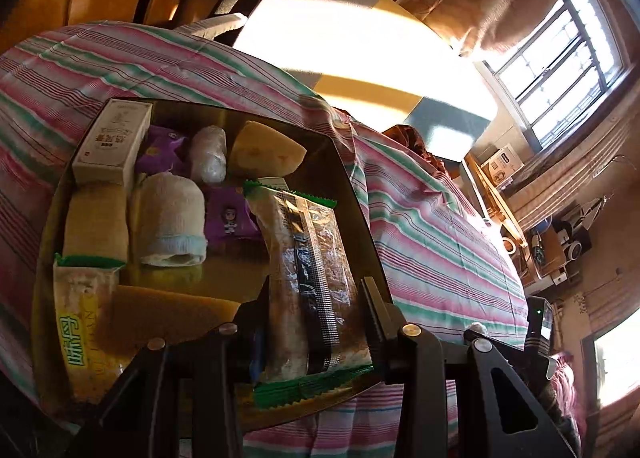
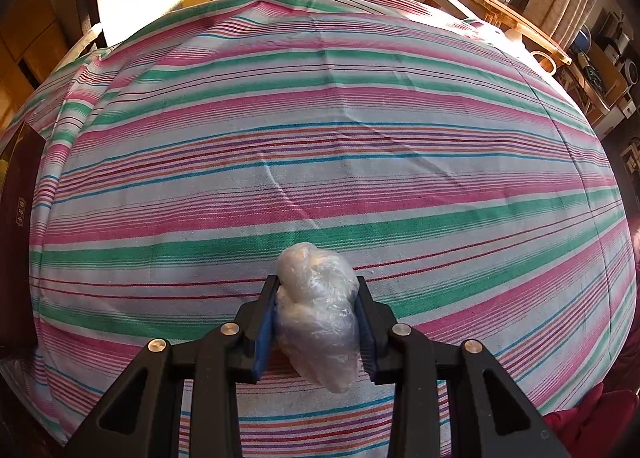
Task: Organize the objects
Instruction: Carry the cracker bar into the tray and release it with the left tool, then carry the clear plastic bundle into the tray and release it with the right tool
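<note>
With the dark tray (image 1: 356, 193) nearly full, your left gripper (image 1: 316, 298) grips a green-edged snack packet (image 1: 308, 278) over its near right corner, while your right gripper (image 2: 316, 294) clamps a plastic-wrapped lump (image 2: 316, 310) above the striped cloth (image 2: 320, 137), outside the tray.

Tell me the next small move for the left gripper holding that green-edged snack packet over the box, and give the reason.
Probably lower the snack packet into the box and open the left gripper. The jaws are shut on the packet, and it hangs over the box's right side, where bare floor shows beside the rolled cloth and purple packet. The right gripper holds a plastic-wrapped lump and can wait.
</note>
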Available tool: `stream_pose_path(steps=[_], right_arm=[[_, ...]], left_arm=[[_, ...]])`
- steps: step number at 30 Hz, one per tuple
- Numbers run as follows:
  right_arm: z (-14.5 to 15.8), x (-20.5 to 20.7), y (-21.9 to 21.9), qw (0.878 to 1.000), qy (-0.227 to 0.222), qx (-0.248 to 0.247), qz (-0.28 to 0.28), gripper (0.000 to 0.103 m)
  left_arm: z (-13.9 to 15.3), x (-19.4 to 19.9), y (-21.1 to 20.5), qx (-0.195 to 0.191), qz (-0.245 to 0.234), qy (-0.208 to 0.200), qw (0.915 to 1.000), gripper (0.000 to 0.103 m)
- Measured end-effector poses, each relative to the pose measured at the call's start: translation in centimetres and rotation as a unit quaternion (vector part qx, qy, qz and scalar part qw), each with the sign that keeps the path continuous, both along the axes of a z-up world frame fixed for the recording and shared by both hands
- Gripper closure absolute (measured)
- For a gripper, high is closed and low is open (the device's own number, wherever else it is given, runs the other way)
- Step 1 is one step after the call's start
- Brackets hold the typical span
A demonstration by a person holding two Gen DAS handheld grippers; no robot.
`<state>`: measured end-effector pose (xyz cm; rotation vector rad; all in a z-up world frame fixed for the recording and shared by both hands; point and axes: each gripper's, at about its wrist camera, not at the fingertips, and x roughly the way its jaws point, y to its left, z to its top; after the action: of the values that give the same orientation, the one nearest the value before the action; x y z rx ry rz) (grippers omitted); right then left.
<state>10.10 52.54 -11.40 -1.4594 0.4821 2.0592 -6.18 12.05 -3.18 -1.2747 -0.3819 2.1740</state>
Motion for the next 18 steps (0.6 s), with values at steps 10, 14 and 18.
stream_pose_path(steps=[10,14,18], right_arm=[[0.3,0.8,-0.3,1.0,0.002,-0.003,0.002,0.068],[0.6,1.1,-0.6,1.0,0.002,-0.002,0.003,0.068],[0.8,1.1,-1.1,1.0,0.004,-0.005,0.013,0.068]], left_arm=[[-2.6,-0.7,1.8,-0.072,0.005,0.005,0.9974,0.065],[-1.5,0.6,1.9,-0.104,-0.001,0.059,0.9929,0.065],[-0.5,1.6,1.5,-0.114,-0.003,0.09,0.9894,0.058]])
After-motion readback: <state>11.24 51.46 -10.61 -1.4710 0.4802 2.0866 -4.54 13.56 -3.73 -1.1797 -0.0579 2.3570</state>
